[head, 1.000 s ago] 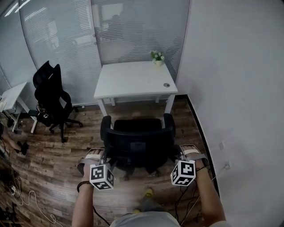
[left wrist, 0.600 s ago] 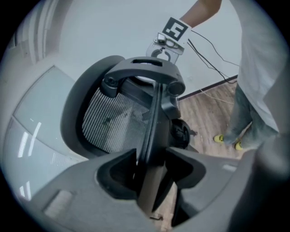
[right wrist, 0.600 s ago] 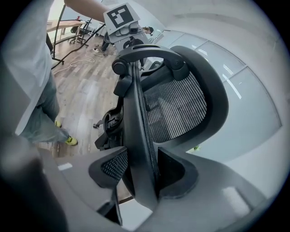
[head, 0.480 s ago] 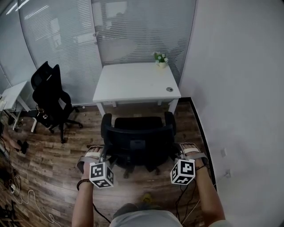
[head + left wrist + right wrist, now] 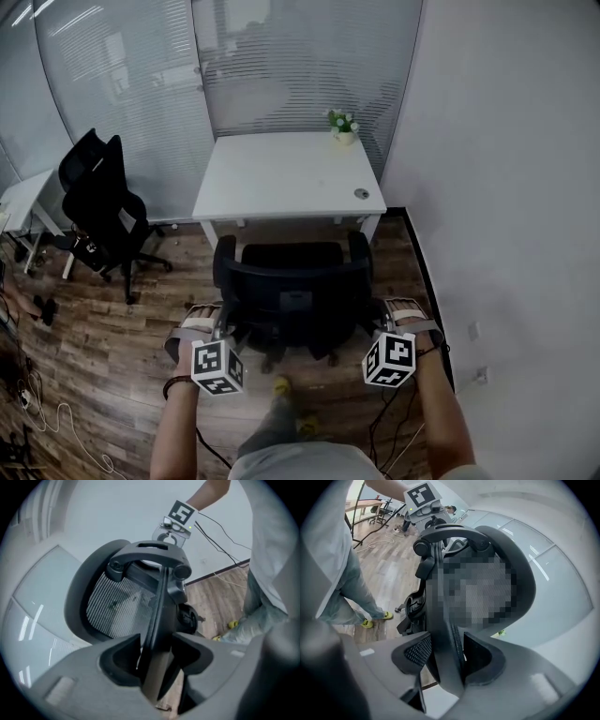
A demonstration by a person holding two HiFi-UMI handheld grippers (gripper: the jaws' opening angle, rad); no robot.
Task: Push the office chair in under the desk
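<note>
The black office chair (image 5: 295, 291) stands in front of the white desk (image 5: 286, 173), with its backrest toward me and its seat front near the desk's front edge. My left gripper (image 5: 223, 323) is at the backrest's left edge and my right gripper (image 5: 377, 323) at its right edge. In the left gripper view the rim of the mesh backrest (image 5: 117, 606) runs between the jaws of the left gripper (image 5: 157, 656), which are shut on it. In the right gripper view the right gripper (image 5: 445, 656) is likewise shut on the backrest rim (image 5: 525, 573).
A second black chair (image 5: 98, 202) and a small white table (image 5: 23, 202) stand at the left. A potted plant (image 5: 343, 127) sits on the desk's far right corner. Glass walls with blinds lie behind, a white wall at right. Cables (image 5: 56, 412) trail on the wooden floor.
The chair and both grippers have moved forward toward the desk. My foot has stepped forward behind the chair.
</note>
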